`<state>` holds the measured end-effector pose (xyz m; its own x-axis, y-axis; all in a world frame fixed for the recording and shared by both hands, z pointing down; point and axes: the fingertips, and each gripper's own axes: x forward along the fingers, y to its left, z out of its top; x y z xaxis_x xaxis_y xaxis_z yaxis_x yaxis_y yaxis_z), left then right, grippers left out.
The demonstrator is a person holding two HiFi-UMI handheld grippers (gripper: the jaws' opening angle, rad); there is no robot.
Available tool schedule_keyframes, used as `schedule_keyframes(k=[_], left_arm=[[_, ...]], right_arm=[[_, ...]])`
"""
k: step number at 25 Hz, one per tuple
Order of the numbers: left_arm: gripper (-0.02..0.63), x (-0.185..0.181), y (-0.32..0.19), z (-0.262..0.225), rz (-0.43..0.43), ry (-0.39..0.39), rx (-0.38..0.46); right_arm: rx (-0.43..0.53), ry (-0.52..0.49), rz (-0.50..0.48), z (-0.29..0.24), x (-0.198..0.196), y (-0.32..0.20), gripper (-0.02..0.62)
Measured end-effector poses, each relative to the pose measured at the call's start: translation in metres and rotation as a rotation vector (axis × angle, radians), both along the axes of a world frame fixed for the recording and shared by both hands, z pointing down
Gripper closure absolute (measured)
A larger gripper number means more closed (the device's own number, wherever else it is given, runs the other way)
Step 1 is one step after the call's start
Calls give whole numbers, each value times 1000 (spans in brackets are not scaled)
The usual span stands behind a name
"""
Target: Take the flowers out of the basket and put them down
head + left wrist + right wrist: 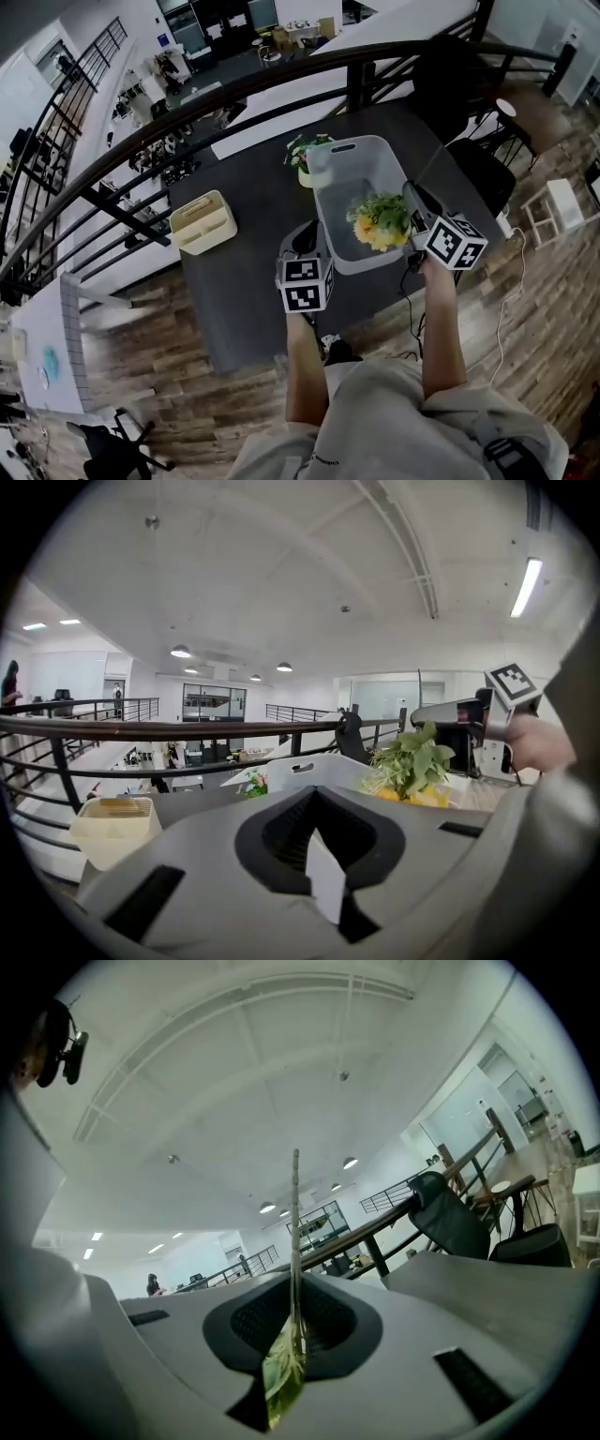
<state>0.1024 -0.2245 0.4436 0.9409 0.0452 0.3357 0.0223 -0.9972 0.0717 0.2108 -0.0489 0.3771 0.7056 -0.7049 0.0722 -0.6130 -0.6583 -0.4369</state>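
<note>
Above dark table [253, 187] and basket [375, 142], right claw [412, 199] pinches the flowers [380, 225] by a stem; left claw [302, 234] pressed together.

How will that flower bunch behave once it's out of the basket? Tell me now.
Probably light: the right gripper carries the whole flower bunch by what looks like one thin stem. Likely floppy and top-heavy, since leaves and yellow blooms spread wide above the basket, so it may swing. The stem could bend or slip if squeezed or jerked.

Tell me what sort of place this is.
Probably an upper gallery of an open-plan office or lab: a black railing overlooks desks on the floor below, with a dark table and office chair beside it.
</note>
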Motion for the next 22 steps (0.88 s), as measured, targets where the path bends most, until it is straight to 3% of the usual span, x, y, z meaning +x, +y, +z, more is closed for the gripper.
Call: schedule_keyframes(k=[14,22], left_arm=[[586,-119,20,18,-45,-32,51],[586,-157,35,27,-40,-40,47]], right_arm=[[239,-22,100,-1,-111,53,548],[308,-44,132,6,-157,88,549]])
